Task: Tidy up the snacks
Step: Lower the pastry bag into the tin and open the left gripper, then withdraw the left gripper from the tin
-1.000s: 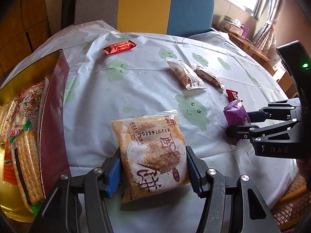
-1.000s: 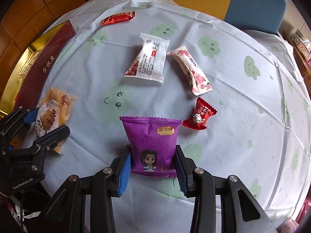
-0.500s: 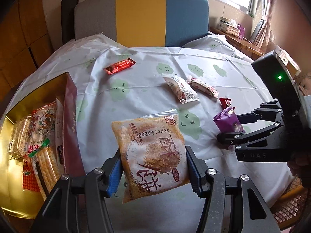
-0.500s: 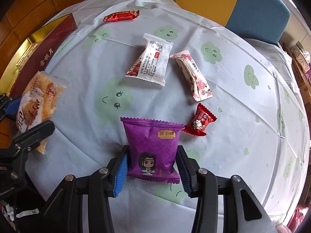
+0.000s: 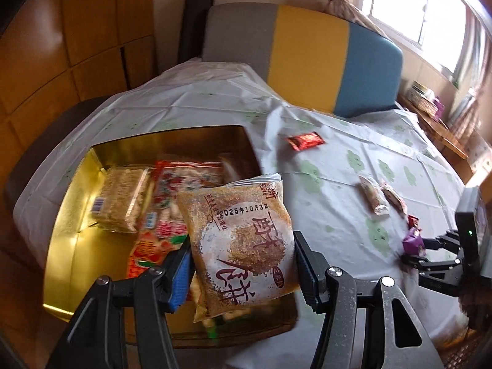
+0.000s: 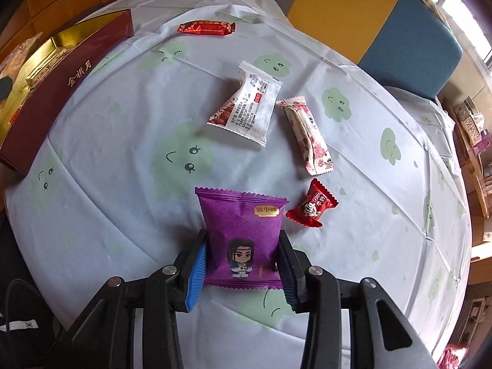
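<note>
My left gripper [image 5: 241, 264] is shut on a clear packet of brown crumbly pastry [image 5: 243, 236] and holds it in the air over the near right part of the open gold box [image 5: 77, 240]. Several snack packets [image 5: 121, 196] lie inside that box. My right gripper [image 6: 243, 243] has a purple snack packet [image 6: 243, 227] between its pads, and its jaws are closing on the packet's sides. The packet's lower edge sits at the tablecloth. In the left wrist view the right gripper [image 5: 421, 252] and its purple packet [image 5: 413, 241] show at the far right.
On the cloud-print tablecloth [image 6: 123, 153] lie a red bar [image 6: 206, 27], a white packet [image 6: 246, 104], a pink-flowered bar [image 6: 309, 135] and a small red candy [image 6: 312, 207]. The box's maroon wall [image 6: 61, 92] stands at the left. A striped chair back [image 5: 307, 58] is behind.
My left gripper has swung left and up with the pastry packet, from above the tablecloth to above the gold box. The right gripper stays in place with the purple packet.
</note>
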A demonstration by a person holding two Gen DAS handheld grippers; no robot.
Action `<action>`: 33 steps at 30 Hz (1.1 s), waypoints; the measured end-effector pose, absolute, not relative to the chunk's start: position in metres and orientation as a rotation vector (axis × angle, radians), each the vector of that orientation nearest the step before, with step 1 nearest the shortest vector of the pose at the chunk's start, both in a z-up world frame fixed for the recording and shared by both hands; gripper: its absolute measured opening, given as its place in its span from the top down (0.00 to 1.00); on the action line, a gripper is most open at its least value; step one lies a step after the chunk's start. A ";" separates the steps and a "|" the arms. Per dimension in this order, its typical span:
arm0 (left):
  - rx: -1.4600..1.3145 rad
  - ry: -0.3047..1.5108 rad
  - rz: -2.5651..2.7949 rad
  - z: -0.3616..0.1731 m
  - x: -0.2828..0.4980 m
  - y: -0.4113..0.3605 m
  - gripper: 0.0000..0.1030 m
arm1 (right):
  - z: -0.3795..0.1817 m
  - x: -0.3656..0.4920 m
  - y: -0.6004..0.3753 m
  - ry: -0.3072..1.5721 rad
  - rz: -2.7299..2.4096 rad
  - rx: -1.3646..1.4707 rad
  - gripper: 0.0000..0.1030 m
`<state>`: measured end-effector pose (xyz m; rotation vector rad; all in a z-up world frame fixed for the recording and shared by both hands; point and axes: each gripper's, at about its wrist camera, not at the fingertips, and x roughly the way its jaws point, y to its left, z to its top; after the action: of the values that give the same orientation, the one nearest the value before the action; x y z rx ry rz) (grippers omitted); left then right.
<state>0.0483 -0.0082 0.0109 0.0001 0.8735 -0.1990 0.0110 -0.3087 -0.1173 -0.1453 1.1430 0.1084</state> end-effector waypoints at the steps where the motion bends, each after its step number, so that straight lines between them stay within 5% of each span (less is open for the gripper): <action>1: -0.019 0.876 -0.162 0.010 0.051 0.006 0.43 | -0.117 0.011 -0.309 1.144 0.108 -0.143 0.59; 14: -0.109 0.959 0.161 -0.033 0.061 0.114 0.42 | -0.120 0.013 -0.312 1.152 0.098 -0.132 0.58; 33: -0.040 0.832 0.152 -0.009 0.047 0.083 0.42 | -0.119 0.011 -0.311 1.150 0.089 -0.135 0.58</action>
<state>0.0472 0.0827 -0.0090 -0.0396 0.8325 0.1523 0.0107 -0.3106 -0.1193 -0.1351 1.1504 0.0889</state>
